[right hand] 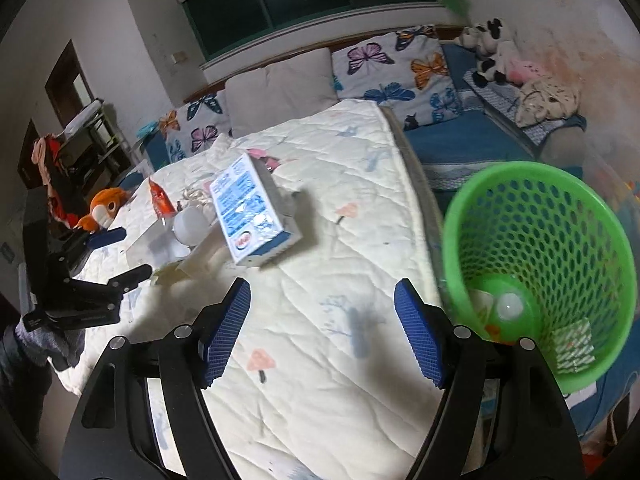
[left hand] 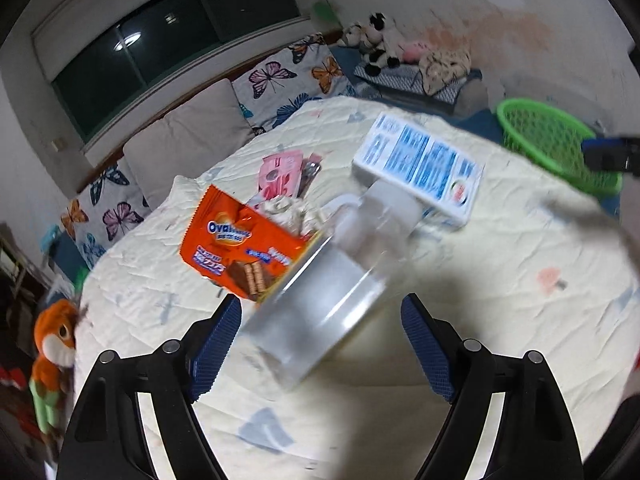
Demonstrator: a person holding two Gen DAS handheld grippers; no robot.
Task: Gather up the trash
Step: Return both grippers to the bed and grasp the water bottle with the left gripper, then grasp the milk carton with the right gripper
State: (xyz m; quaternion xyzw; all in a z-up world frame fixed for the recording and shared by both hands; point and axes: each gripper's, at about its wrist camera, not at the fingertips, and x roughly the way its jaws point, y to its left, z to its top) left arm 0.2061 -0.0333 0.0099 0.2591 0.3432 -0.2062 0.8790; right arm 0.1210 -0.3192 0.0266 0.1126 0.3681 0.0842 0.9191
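A clear plastic bottle (left hand: pixel 324 300) with a white cap lies on the bed quilt between the open fingers of my left gripper (left hand: pixel 324 336), not gripped. An orange Ovaltine wrapper (left hand: pixel 240 248), crumpled paper (left hand: pixel 288 210), a pink wrapper (left hand: pixel 278 174) and a blue-and-white carton (left hand: pixel 420 168) lie beyond it. My right gripper (right hand: pixel 322 332) is open and empty above the quilt. The carton (right hand: pixel 252 212) lies ahead of it. The green mesh basket (right hand: pixel 540 264) stands to its right and holds some trash. The left gripper (right hand: pixel 108 256) shows at left.
The cream quilt (right hand: pixel 340 360) covers the bed, its edge next to the basket. Pillows (left hand: pixel 192 136) line the headboard under a window. Plush toys (left hand: pixel 376 44) sit at the far right, an orange plush (left hand: pixel 52 344) at the left.
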